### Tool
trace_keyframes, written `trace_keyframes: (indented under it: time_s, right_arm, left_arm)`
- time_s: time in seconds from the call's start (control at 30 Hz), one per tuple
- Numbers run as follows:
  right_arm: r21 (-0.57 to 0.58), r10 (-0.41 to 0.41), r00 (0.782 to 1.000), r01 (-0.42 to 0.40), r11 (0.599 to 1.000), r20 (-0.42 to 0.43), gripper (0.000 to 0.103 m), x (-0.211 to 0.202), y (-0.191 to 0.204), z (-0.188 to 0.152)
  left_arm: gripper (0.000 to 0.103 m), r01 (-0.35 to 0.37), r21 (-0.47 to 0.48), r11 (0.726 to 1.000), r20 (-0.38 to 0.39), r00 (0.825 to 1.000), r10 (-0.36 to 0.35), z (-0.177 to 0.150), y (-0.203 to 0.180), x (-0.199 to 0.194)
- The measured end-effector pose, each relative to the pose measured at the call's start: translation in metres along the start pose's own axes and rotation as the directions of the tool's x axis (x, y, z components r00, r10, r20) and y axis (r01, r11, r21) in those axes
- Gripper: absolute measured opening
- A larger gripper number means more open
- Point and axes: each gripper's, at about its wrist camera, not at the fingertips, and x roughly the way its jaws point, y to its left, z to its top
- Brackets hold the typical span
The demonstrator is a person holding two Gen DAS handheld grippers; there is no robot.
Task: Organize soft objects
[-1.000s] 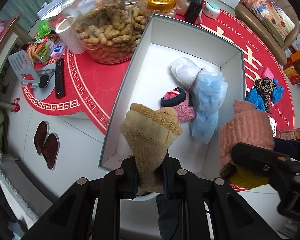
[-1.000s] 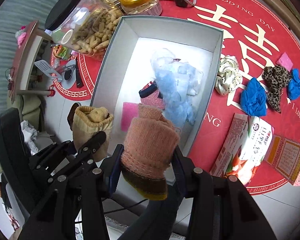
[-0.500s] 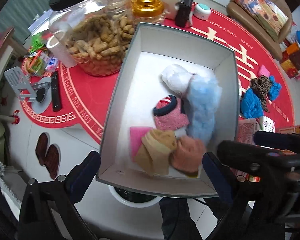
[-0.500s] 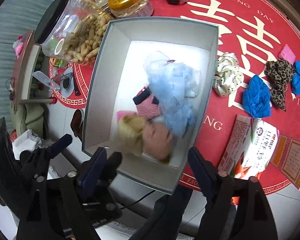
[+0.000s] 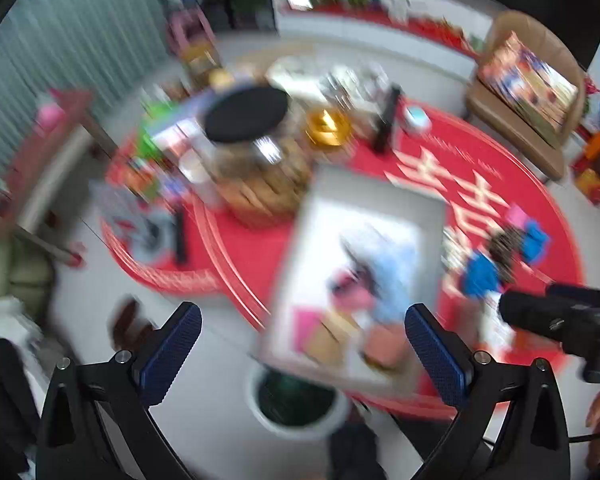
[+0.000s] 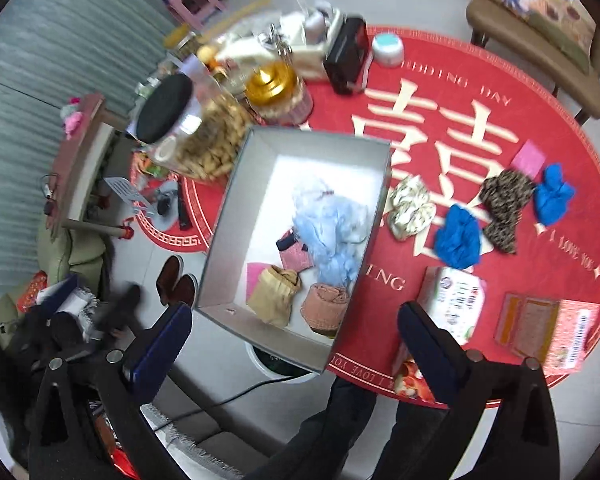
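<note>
Grey box (image 6: 236,216) on the bench is holding one tan sock (image 6: 274,294), one salmon sock (image 6: 326,306), one pale-blue bundle (image 6: 334,226). Two blue cloths (image 6: 458,242), one leopard cloth (image 6: 502,200) are lying beside it. I am holding my left hand-held gripper (image 5: 302,340) and right hand-held gripper (image 6: 294,338) spread apart, both carrying nothing.

The open grey cardboard box (image 6: 236,216) stands on the round red-clothed counter (image 6: 440,92), overhanging its near edge. Inside, the tan knitted sock (image 6: 274,298) and the pink knitted sock (image 6: 326,306) lie side by side at the near end, the tan one on the left. Behind them lies the fluffy pale-blue cloth (image 6: 332,232). The clear peanut jar with a black lid (image 6: 196,140) stands to the box's left, the cream patterned scrunchie (image 6: 410,208) just right of it, the bright-blue cloth bundle (image 6: 460,236) farther right.
</note>
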Motion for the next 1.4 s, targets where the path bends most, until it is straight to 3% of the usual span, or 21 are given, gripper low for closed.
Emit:
trace_keyframes:
  time_s: [0.13, 0.23, 0.3, 0.47, 0.87, 1.4]
  right_arm:
    - [0.0, -0.028, 0.999, 0.028, 1.0, 0.038, 0.103, -0.032, -0.004, -0.01]
    - [-0.009, 0.0, 0.998, 0.0, 1.0, 0.057, 0.103, -0.053, -0.008, -0.019]
    - [-0.013, 0.012, 0.997, -0.011, 1.0, 0.08, 0.103, -0.068, -0.01, -0.027]
    - [-0.03, -0.054, 0.984, 0.06, 0.998, 0.168, 0.103, -0.098, -0.02, -0.04]
    - [0.156, -0.087, 0.968, 0.051, 0.986, 0.235, 0.103, -0.14, -0.091, -0.05]
    - [0.326, -0.099, 0.979, 0.036, 0.945, 0.178, 0.103, -0.141, -0.208, -0.05]
  left_arm:
    - [0.103, -0.009, 0.021, 1.0, -0.033, 0.999, 0.009, -0.006, -0.018, -0.013]
    - [0.103, 0.058, 0.038, 0.998, -0.077, 0.996, -0.055, -0.007, -0.032, -0.024]
    - [0.103, 0.069, 0.06, 0.996, -0.095, 0.994, -0.063, -0.005, -0.04, -0.03]
    - [0.103, 0.057, 0.133, 0.99, -0.077, 0.996, -0.047, -0.003, -0.065, -0.049]
    - [0.103, 0.088, 0.208, 0.974, -0.098, 0.993, -0.068, 0.015, -0.118, -0.056]
    - [0.103, 0.111, 0.288, 0.951, -0.251, 0.967, -0.037, 0.017, -0.216, -0.01]
